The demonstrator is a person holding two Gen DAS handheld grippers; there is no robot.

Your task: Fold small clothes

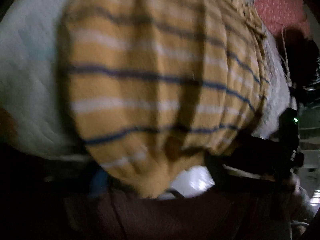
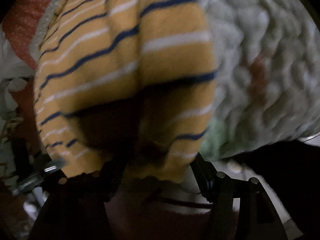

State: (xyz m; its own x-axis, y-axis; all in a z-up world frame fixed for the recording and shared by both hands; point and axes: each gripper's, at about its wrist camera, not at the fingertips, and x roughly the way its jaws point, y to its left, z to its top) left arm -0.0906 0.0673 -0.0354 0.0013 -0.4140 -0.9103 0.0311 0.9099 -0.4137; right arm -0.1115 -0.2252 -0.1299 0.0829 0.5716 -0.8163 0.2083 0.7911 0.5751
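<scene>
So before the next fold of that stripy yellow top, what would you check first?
1. Striped top in view from both cameras: ok.
2. Left gripper's hold on the cloth: cannot tell, the fingers are hidden.
3. Right gripper's hold: cannot tell, the cloth drapes over it.
4. Top lying flat: not ok, it bulges and creases.
5. Soft white blanket underneath it: ok.
6. Sharp picture: not ok, both views are blurred.

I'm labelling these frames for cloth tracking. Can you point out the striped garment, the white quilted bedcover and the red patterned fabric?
striped garment (image 1: 140, 92): left wrist view, middle of its yellow panel.
white quilted bedcover (image 2: 270, 64): right wrist view, bare puckered area.
red patterned fabric (image 1: 278, 6): left wrist view, upper right patch.
</scene>
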